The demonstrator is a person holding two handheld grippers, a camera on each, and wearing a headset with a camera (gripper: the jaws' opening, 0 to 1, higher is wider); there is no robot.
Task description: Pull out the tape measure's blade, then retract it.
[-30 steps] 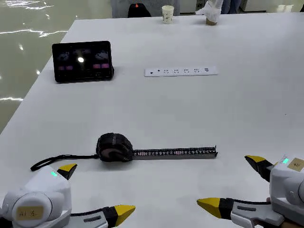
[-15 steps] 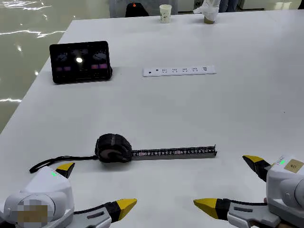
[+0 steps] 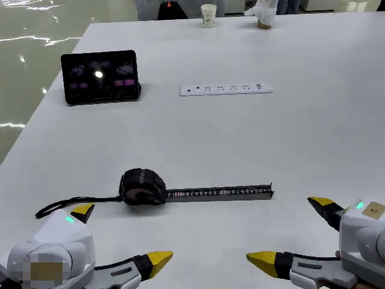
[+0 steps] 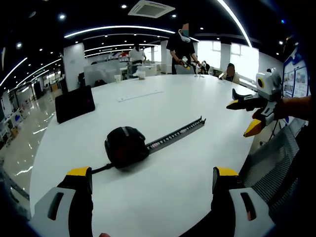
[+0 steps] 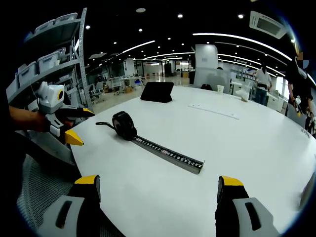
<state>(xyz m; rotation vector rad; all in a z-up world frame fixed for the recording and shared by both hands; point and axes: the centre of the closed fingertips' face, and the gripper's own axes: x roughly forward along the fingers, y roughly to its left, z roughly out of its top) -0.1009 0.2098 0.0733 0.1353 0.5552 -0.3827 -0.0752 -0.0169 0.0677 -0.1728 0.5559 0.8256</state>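
Observation:
A black tape measure (image 3: 143, 186) lies on the white table (image 3: 252, 138), its blade (image 3: 219, 192) drawn out to the right and resting flat. A black wrist strap (image 3: 66, 203) trails off to its left. The left gripper view has the tape measure (image 4: 126, 146) just ahead, with the blade (image 4: 177, 133) running away to the right. My left gripper (image 3: 117, 241) hangs open near the front edge, left of the case. My right gripper (image 3: 295, 232) is open at the front right, short of the blade's tip (image 5: 197, 166). Neither touches the tape measure (image 5: 123, 124).
A dark tablet (image 3: 100, 76) stands at the back left. A white power strip (image 3: 225, 89) lies mid-table behind the tape. A paper cup (image 3: 208, 15) and a crumpled white object (image 3: 263, 13) sit at the far edge. People stand beyond the table.
The head camera has shifted slightly; the tape measure and blade lie as before. Both grippers stay open in about the same places.

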